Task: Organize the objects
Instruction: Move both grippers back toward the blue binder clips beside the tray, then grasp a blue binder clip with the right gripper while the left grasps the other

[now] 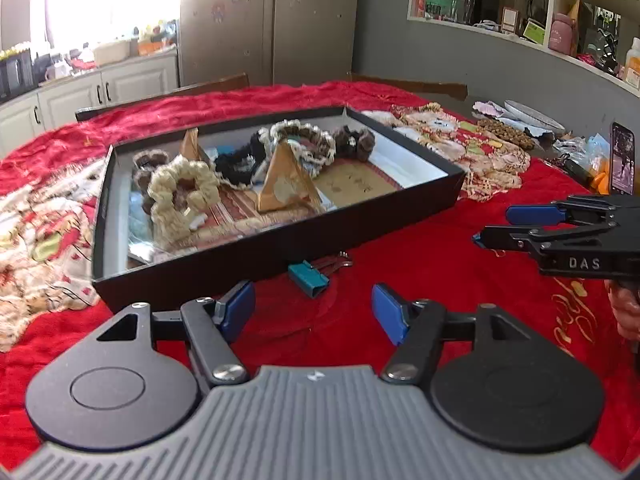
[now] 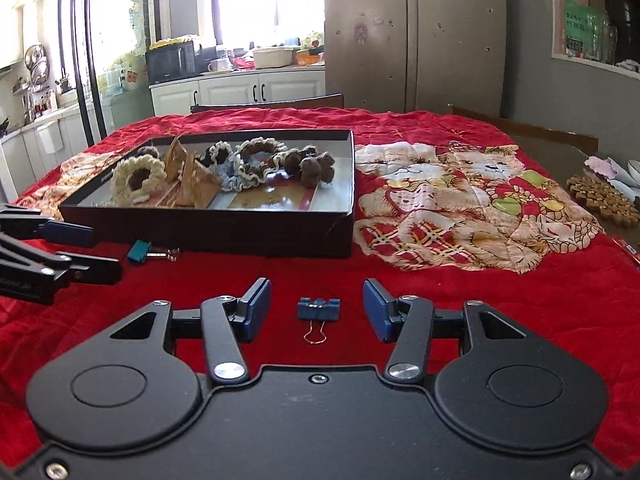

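Red bedding (image 2: pixel 400 280) is being used as the work surface. Both binder clips (image 2: pixel 319 307) (image 1: pixel 309 276) are being framed, untouched, between parted right gripper (image 2: pixel 317 309) and left gripper (image 1: pixel 313 312) pads, near the black box (image 2: pixel 240 232).

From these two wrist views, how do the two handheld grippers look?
Both are alike. The left gripper and the right gripper have black metal linkage arms with silver pivot screws, two round black discs at the base and blue pads on the fingers. The left base is ribbed grey; the right is plain black, marked "DAS" in white on its side.
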The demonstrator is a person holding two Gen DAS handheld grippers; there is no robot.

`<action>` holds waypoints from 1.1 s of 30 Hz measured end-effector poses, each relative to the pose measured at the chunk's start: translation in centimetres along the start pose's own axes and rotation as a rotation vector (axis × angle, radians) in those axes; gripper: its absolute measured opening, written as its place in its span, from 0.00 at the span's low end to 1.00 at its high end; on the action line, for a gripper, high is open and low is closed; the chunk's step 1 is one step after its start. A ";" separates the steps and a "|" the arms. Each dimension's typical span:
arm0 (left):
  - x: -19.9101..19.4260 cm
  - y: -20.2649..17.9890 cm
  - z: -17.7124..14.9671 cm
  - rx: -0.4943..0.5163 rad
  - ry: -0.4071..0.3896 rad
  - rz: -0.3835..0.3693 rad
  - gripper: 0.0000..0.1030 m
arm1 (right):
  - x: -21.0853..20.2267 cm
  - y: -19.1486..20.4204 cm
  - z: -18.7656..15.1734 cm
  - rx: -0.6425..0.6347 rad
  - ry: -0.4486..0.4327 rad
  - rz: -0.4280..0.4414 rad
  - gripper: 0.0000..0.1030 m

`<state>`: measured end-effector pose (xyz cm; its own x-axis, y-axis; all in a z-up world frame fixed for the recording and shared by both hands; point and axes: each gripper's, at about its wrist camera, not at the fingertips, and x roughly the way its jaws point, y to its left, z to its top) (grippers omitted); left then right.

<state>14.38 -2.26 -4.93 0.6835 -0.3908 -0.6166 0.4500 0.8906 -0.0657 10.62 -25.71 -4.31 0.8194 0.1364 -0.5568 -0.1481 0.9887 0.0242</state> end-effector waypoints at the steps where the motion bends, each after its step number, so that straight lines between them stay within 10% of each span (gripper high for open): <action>1: 0.3 0.2 -0.1 -0.009 0.004 -0.005 0.74 | 0.0 0.1 -0.2 -0.007 -0.001 -0.003 0.48; 25: 1.1 -2.3 0.1 0.070 -0.005 -0.114 0.74 | 1.1 0.2 -0.9 -0.003 0.033 0.042 0.44; 33: 2.5 -1.8 0.5 0.007 0.007 0.033 0.70 | 1.3 0.2 -0.9 -0.011 0.041 0.044 0.44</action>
<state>15.59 -4.94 -5.98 0.6941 -0.3599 -0.6235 0.4313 0.9013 -0.0401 11.16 -25.44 -5.82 0.7888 0.1773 -0.5885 -0.1901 0.9809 0.0407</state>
